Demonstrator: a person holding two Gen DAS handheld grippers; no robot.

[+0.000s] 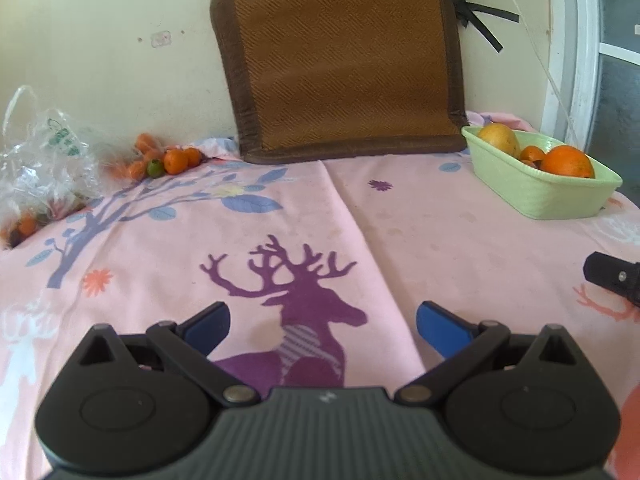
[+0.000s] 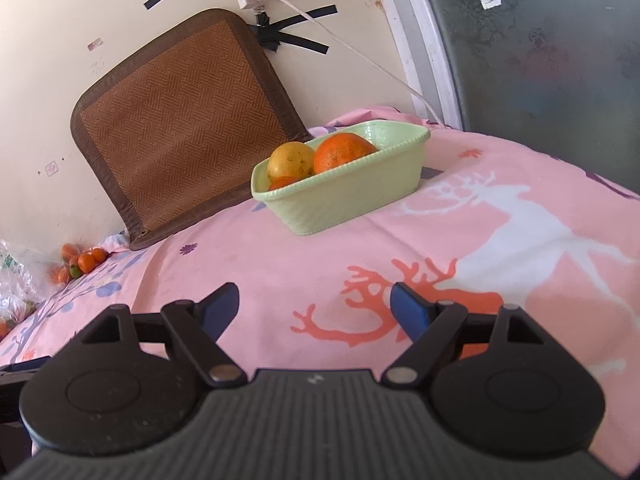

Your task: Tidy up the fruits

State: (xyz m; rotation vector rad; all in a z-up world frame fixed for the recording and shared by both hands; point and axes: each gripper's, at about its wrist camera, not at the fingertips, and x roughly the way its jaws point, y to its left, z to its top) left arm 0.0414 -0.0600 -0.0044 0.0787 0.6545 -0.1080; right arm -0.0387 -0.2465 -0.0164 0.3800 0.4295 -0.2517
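Pink deer-print sheet (image 1: 420, 232) covering a bed, creasing down the middle, sitting against a cream wall (image 1: 100, 40) with a brown woven mat (image 1: 344, 60) leaning upright and a glazed door (image 2: 540, 60) off to the right. Hovering low over the cloth with both tools: left gripper (image 1: 322, 322) spread wide and holding nothing, right gripper (image 2: 314, 306) likewise spread and empty. Resting at the right rear, a green basket (image 2: 344, 204) already carrying a large orange (image 2: 343, 152), a yellow fruit (image 2: 290, 160) and a smaller orange piece. Lying far left by the wall, small tangerines (image 1: 176, 160) and one green fruit (image 1: 155, 168), partly spilling from a crinkled plastic bag (image 1: 44, 152). Judging the risks: round fruit probably rolling on the soft, sloping cloth when nudged; fingers likely snagging the loose bag film; a light basket possibly tipping or sliding if bumped on its rim; thin-skinned tangerines bruising under a hard squeeze.
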